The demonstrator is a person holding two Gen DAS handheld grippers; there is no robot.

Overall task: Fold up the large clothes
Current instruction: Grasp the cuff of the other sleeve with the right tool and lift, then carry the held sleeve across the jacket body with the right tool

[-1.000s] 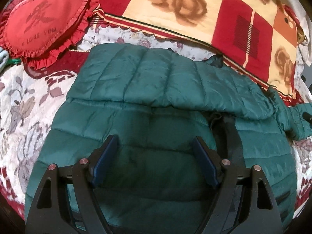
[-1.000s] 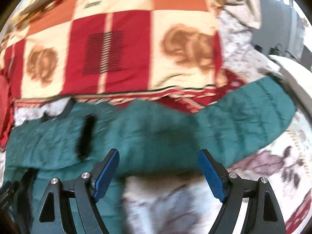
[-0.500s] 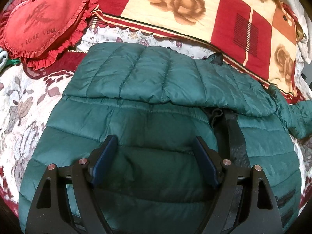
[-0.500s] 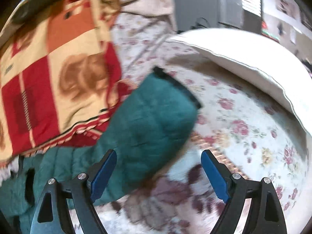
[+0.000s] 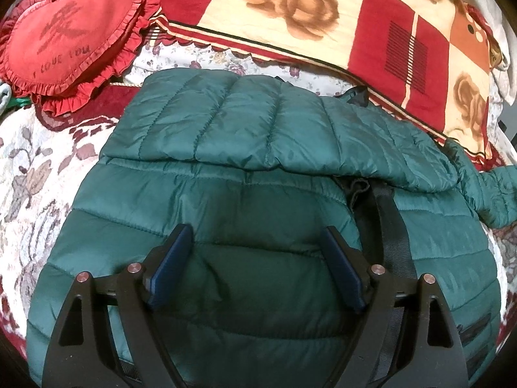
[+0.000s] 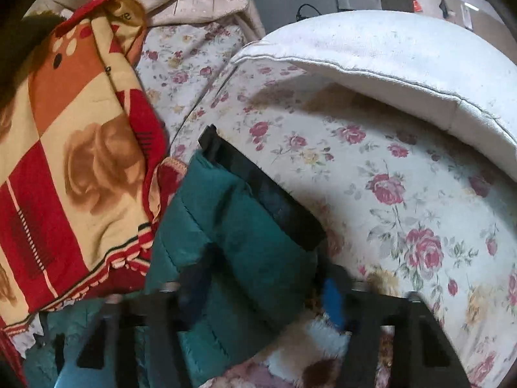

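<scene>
A dark green quilted puffer jacket [image 5: 258, 194] lies spread on the bed, its hood folded down over the back. My left gripper [image 5: 255, 236] is open and empty, hovering above the jacket's middle. In the right wrist view the jacket's sleeve [image 6: 232, 242] with a black cuff [image 6: 258, 190] stretches out over the floral sheet. My right gripper [image 6: 258, 278] is open, blurred by motion, its fingers either side of the sleeve near the cuff.
A red heart-shaped cushion [image 5: 71, 35] lies at the far left. A red, cream and orange rose-patterned blanket [image 5: 323, 19] lies behind the jacket and also shows in the right wrist view [image 6: 74, 168]. A white pillow [image 6: 387, 64] sits on the floral sheet [image 6: 404, 210] to the right.
My right gripper has swung right along the sleeve and dropped down around its cuff end. My left gripper has drifted slightly over the jacket and stays open.
</scene>
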